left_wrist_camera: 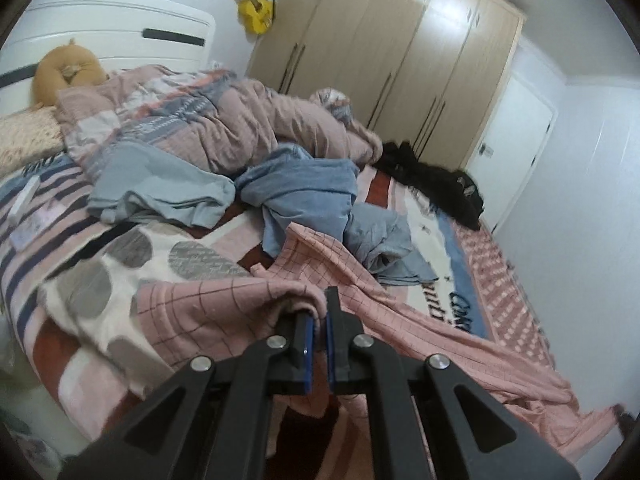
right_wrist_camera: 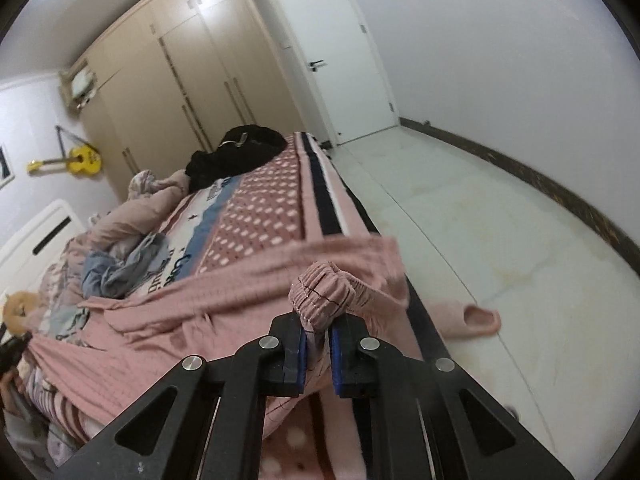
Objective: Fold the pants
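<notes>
Pink checked pants lie stretched across the near part of the bed. My left gripper is shut on one end of them, the cloth draped over its fingertips and lifted off the bedspread. From there the pants run right toward the bed's edge. In the right wrist view the same pants hang in a band between both grippers. My right gripper is shut on the gathered elastic waistband, which bunches up above the blue pads. The left gripper shows dark at the far left.
Blue and grey garments are heaped mid-bed beside a rumpled quilt. Black clothing lies at the far corner. A wardrobe stands behind. A pink slipper rests on the white floor beside the bed edge.
</notes>
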{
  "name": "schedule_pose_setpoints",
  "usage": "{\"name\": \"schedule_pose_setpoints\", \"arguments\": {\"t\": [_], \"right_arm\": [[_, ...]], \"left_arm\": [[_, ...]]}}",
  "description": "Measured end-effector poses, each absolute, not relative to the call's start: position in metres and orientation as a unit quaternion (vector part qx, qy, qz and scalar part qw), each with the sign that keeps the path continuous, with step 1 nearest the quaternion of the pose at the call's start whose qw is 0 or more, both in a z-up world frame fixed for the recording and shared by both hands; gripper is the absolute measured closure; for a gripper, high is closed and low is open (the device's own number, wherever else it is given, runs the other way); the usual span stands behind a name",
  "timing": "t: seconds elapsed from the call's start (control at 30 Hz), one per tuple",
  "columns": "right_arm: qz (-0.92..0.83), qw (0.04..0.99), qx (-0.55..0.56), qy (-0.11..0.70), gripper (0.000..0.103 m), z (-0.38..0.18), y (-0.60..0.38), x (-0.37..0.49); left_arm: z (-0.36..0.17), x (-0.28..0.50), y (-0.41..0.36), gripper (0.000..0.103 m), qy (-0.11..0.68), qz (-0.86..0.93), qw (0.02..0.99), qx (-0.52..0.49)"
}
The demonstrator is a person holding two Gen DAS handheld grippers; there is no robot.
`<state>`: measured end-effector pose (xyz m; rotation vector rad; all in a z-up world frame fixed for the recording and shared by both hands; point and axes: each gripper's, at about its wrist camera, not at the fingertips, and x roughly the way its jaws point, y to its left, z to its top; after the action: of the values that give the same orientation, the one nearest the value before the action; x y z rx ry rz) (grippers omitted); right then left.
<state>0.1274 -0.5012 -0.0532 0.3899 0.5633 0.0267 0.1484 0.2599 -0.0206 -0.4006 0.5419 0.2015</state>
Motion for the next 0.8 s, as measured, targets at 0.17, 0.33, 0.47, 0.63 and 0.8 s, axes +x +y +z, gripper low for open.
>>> {"name": "schedule_pose_setpoints", "arguments": {"t": [0.17, 0.33, 0.47, 0.63, 0.8], "right_arm": [[0.007, 0.935, 0.182, 0.306, 0.099, -0.039, -0.504, 0.196], [-0.019, 0.930, 0.168, 0.326, 0.099, -0.045, -0.505, 0.252], [-0.037, 0.922, 0.162, 0.350, 0.099, -0.060, -0.508, 0.292], [-0.058, 0.902, 0.150, 0.400, 0.099, -0.087, -0.511, 0.338], [-0.076, 0.889, 0.136, 0.430, 0.099, -0.111, -0.511, 0.362]], "left_arm": [[-0.017, 0.207, 0.264, 0.100, 0.306, 0.100, 0.930, -0.179], [-0.026, 0.265, 0.267, 0.100, 0.347, 0.117, 0.916, -0.164], [-0.041, 0.310, 0.270, 0.100, 0.383, 0.124, 0.901, -0.163], [-0.071, 0.359, 0.276, 0.098, 0.454, 0.134, 0.865, -0.164], [-0.085, 0.380, 0.280, 0.077, 0.465, 0.148, 0.860, -0.148]]}}
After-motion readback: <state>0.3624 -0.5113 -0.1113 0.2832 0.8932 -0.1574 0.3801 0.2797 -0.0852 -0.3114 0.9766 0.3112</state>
